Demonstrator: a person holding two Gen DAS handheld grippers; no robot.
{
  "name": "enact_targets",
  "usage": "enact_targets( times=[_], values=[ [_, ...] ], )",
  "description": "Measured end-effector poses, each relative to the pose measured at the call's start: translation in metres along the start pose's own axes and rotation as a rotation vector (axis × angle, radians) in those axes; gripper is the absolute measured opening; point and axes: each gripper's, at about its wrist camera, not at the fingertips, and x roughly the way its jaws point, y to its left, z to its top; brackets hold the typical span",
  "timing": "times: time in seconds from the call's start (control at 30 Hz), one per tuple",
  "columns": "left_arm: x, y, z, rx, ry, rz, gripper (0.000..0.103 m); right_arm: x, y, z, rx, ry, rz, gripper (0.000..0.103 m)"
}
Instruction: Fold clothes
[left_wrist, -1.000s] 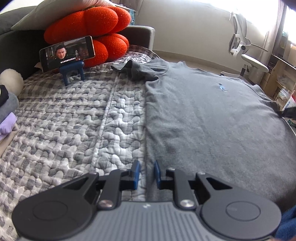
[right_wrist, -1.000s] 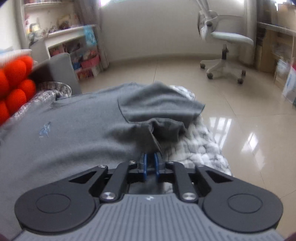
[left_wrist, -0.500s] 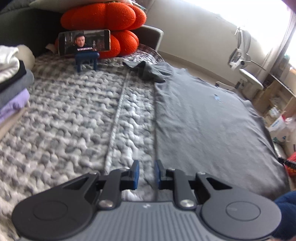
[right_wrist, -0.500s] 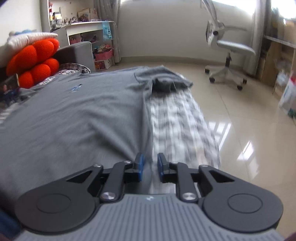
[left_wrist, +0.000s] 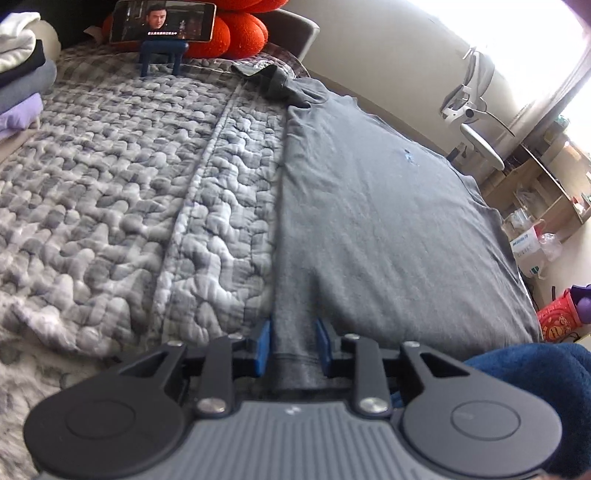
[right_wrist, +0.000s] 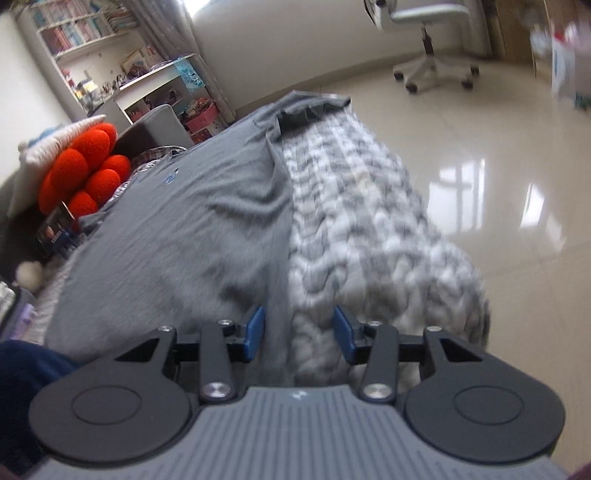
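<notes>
Left gripper (left_wrist: 291, 345) low over the near hem of a grey T-shirt (left_wrist: 384, 206) — jaws opening, a fold of the hem between the blue pads, which stand just clear of the cloth. Shirt spread flat on a quilted grey blanket (left_wrist: 122, 206). Far off — a phone (left_wrist: 162, 21) on a blue stand (left_wrist: 161, 55), orange cushion (left_wrist: 240, 33) behind, folded clothes (left_wrist: 20, 74) stacked at left.

grey T-shirt (left_wrist: 388, 206), spread flat on quilted bed

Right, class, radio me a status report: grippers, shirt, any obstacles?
Left gripper and right gripper jaws opening, grey shirt hem corners between them. Shirt flat on quilt. Nothing obstructing.
</notes>
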Motion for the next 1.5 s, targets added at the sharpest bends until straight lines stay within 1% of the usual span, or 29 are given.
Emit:
enact_targets(
  times=[0.03,0.07,0.1,0.13,0.17,0.2,0.33,0.47,0.57,0.63,0.73,0.83,0.93,1.0,1.07,1.13,1.17,1.2,1.27,1.4,1.5],
  values=[
    [0.002,-0.002,0.000,0.007,0.001,0.010,0.021,-0.001,0.001,-0.001,0.003,0.002,-0.004,0.047],
    [0.004,-0.002,0.000,0.009,0.007,0.022,0.008,-0.001,0.002,-0.002,0.004,0.005,-0.015,0.044],
    [0.005,-0.003,0.000,0.009,0.015,0.036,0.003,-0.001,0.003,-0.002,0.004,0.008,-0.027,0.032],
    [0.004,-0.002,0.002,0.004,0.016,0.037,0.003,-0.002,0.004,-0.002,0.005,0.011,-0.038,0.023],
    [0.002,-0.002,0.002,0.001,0.014,0.037,0.002,-0.002,0.006,-0.001,0.000,0.021,-0.051,0.006],
    [0.000,-0.004,0.003,0.009,0.011,0.043,0.002,-0.003,0.008,-0.001,-0.013,0.027,-0.058,0.005],
    [-0.015,-0.007,0.006,0.019,0.009,0.049,0.002,-0.015,0.022,0.000,-0.084,0.023,-0.066,0.004],
    [-0.027,-0.011,0.007,0.049,-0.008,0.059,0.002,-0.031,0.029,0.000,-0.086,0.005,-0.050,0.004],
    [-0.020,-0.007,0.007,0.074,0.002,0.090,0.002,-0.036,0.034,-0.003,-0.084,0.010,-0.040,0.004],
    [-0.009,-0.001,0.004,0.066,0.019,0.101,0.002,-0.026,0.031,-0.011,-0.086,0.045,-0.064,0.003],
    [-0.001,-0.002,0.000,0.079,0.019,0.116,0.002,-0.005,0.019,-0.019,-0.053,0.093,-0.104,0.003],
    [-0.006,-0.004,-0.002,0.110,0.005,0.121,0.002,0.002,0.022,-0.020,-0.064,0.100,-0.107,0.003],
    [-0.005,-0.002,-0.001,0.112,0.006,0.117,0.002,0.004,0.023,-0.018,-0.073,0.119,-0.106,0.004],
    [-0.003,-0.003,0.000,0.115,0.012,0.117,0.002,0.006,0.025,-0.015,-0.098,0.142,-0.104,0.009],
    [-0.006,-0.006,0.003,0.127,0.017,0.107,0.003,0.004,0.031,-0.013,-0.156,0.158,-0.110,0.013],
    [-0.011,-0.007,0.006,0.134,0.016,0.096,0.004,-0.002,0.036,-0.010,-0.222,0.154,-0.122,0.018],
    [-0.015,-0.006,0.008,0.131,0.010,0.093,0.005,-0.006,0.037,-0.008,-0.246,0.144,-0.130,0.023],
    [-0.019,-0.005,0.011,0.128,0.004,0.090,0.005,-0.010,0.036,-0.004,-0.257,0.130,-0.138,0.032],
    [-0.028,0.000,0.015,0.111,-0.018,0.092,0.005,-0.018,0.034,0.004,-0.264,0.096,-0.157,0.038],
    [-0.039,0.007,0.022,0.084,-0.044,0.085,0.006,-0.022,0.036,0.024,-0.284,0.027,-0.173,0.038],
    [-0.033,0.004,0.030,0.073,-0.054,0.075,0.007,-0.011,0.045,0.039,-0.283,-0.022,-0.144,0.038]
  ],
)
